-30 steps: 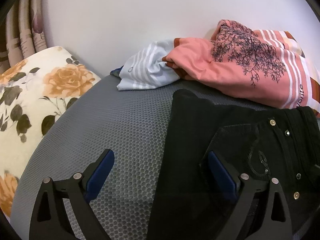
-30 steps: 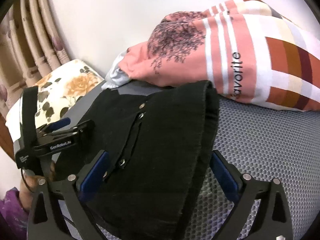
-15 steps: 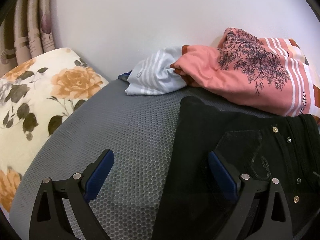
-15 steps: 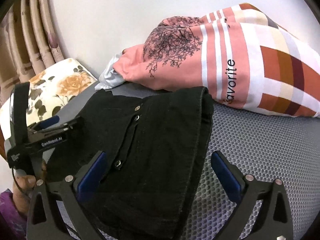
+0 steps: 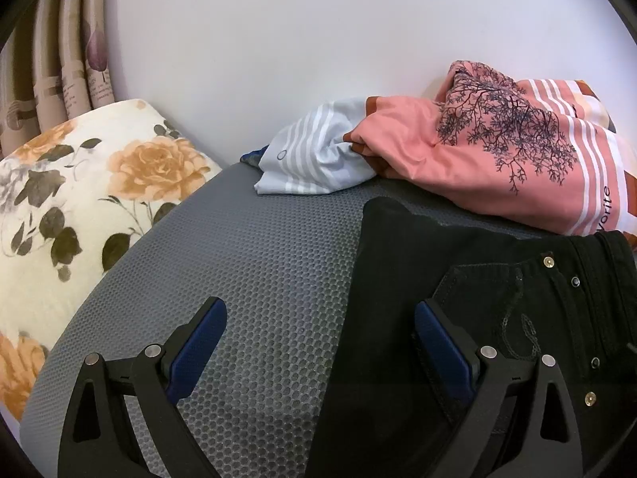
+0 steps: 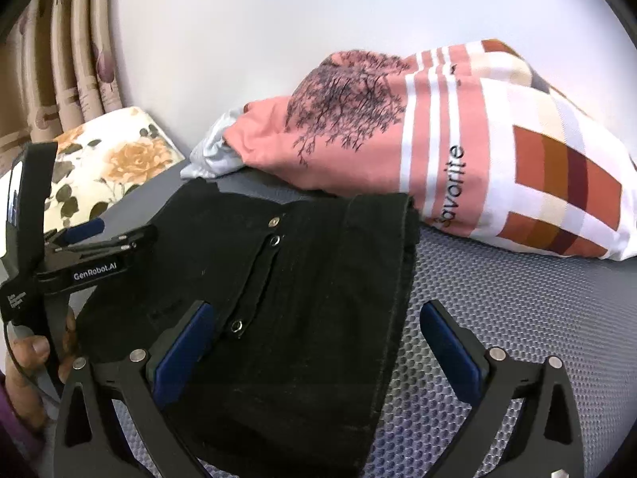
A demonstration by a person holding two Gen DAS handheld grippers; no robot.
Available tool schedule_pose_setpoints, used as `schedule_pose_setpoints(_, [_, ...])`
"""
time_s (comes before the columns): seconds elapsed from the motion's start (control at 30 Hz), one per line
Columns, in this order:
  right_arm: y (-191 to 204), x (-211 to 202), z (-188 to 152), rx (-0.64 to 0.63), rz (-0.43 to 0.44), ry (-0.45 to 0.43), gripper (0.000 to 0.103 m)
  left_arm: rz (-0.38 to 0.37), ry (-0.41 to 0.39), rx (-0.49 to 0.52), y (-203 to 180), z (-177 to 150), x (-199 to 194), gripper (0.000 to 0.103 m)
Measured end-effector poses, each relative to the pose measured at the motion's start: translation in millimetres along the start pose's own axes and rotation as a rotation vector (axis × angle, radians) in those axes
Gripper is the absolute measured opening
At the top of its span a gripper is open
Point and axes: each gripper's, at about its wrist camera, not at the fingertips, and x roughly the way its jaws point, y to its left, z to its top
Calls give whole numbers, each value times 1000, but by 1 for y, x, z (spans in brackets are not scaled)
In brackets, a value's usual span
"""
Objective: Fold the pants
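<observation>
Black pants (image 5: 458, 279) lie folded in a compact bundle on the grey honeycomb mattress (image 5: 258, 279), with metal snap buttons showing. In the left wrist view my left gripper (image 5: 320, 332) is open and empty, straddling the bundle's left edge from above. In the right wrist view the pants (image 6: 318, 279) fill the centre and my right gripper (image 6: 314, 336) is open and empty over their near right edge. The left gripper's body (image 6: 95, 255), held in a hand, shows at the pants' left side.
A pink and striped pillow (image 5: 517, 159) (image 6: 458, 159) lies behind the pants against the white wall. A white striped cloth (image 5: 318, 163) sits beside it. A floral cushion (image 5: 79, 207) borders the mattress on the left, with curtains (image 6: 59, 59) behind.
Both grippers have drawn back and up a little from the pants, so the bundle sits lower in both views. Both stay open. The pants have not moved.
</observation>
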Motion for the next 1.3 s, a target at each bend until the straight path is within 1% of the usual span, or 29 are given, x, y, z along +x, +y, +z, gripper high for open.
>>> schedule_pose_setpoints(0.23, [2, -10, 0, -8, -47, -46, 103, 0, -2, 1, 0, 0, 0, 95])
schedule_pose_setpoints(0.63, [9, -9, 0, -39, -73, -48, 103, 3, -22, 4, 0, 1, -4, 97])
schedule_pose_setpoints(1.3, [11, -11, 1, -47, -68, -50, 103, 1, -29, 2, -1, 0, -5, 98])
